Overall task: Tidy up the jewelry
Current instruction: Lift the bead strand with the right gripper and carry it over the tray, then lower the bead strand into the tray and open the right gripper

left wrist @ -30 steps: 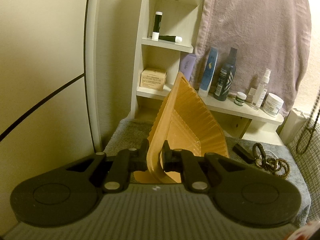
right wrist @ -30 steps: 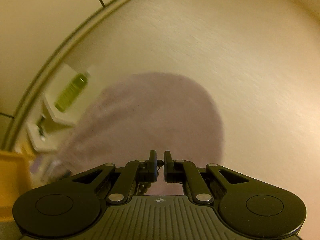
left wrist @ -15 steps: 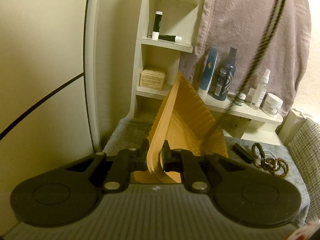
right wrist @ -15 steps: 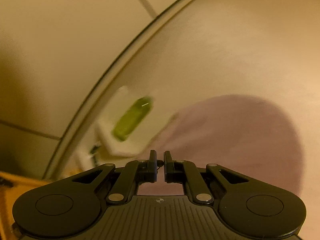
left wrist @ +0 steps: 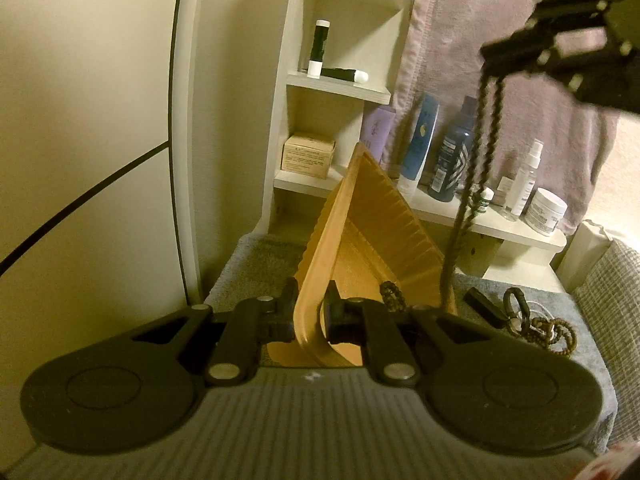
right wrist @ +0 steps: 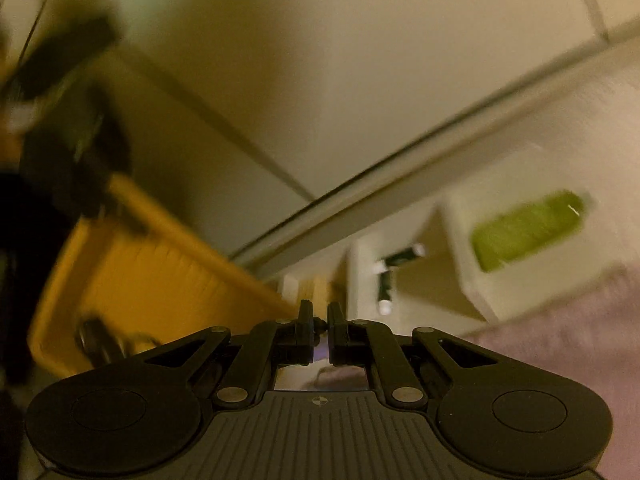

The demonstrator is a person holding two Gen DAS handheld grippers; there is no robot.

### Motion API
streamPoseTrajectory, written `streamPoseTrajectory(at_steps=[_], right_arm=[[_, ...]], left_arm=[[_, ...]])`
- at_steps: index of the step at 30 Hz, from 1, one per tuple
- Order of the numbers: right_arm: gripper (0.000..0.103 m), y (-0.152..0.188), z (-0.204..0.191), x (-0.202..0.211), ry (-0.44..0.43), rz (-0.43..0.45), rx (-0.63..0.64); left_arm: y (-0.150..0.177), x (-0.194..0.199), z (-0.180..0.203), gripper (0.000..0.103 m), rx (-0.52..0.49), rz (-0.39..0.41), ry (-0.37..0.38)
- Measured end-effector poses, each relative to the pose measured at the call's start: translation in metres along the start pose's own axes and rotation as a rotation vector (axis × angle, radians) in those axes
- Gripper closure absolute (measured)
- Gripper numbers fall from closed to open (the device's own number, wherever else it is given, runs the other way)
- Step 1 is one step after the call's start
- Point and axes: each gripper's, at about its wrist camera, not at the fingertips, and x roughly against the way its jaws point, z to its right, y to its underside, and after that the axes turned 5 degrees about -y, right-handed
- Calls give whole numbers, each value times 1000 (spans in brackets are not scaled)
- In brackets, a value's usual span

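My left gripper point(left wrist: 310, 304) is shut on the rim of an orange ribbed tray point(left wrist: 384, 240) and holds it tilted up on edge over the grey mat. My right gripper point(left wrist: 486, 54) appears at the top right of the left wrist view, shut on a long dark beaded necklace point(left wrist: 472, 184) that hangs down into the tray, its lower end coiling there point(left wrist: 390, 294). In the right wrist view the right gripper point(right wrist: 319, 330) is shut with a small bead between its fingertips; the tray point(right wrist: 132, 272) shows blurred at left.
More jewelry lies on the grey mat point(left wrist: 256, 264) at right: a dark bar point(left wrist: 484, 306), a ring clasp point(left wrist: 516, 300) and a brown bead bracelet point(left wrist: 550, 332). A white shelf point(left wrist: 480, 216) behind holds bottles and jars. A pink towel point(left wrist: 520, 40) hangs above.
The right gripper has swung left and into the left wrist view, carrying the hanging necklace over the tray; its lower end now rests in the tray. The left gripper still holds the tray tilted.
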Motion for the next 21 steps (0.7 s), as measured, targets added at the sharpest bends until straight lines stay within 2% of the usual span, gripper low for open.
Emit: streamPoseTrajectory(at_steps=[2, 5, 10, 21], right_arm=[[97, 5, -9, -14, -10, -19, 69], [97, 11, -13, -29, -34, -14, 83], [97, 10, -20, -44, -73, 2, 66], [97, 19, -41, -67, -148, -20, -23]], left_arm=[[0, 0, 1, 92, -2, 0, -1], [0, 0, 1, 92, 0, -1, 0], [-1, -1, 0, 92, 8, -5, 0], [0, -3, -1, 92, 17, -10, 1]])
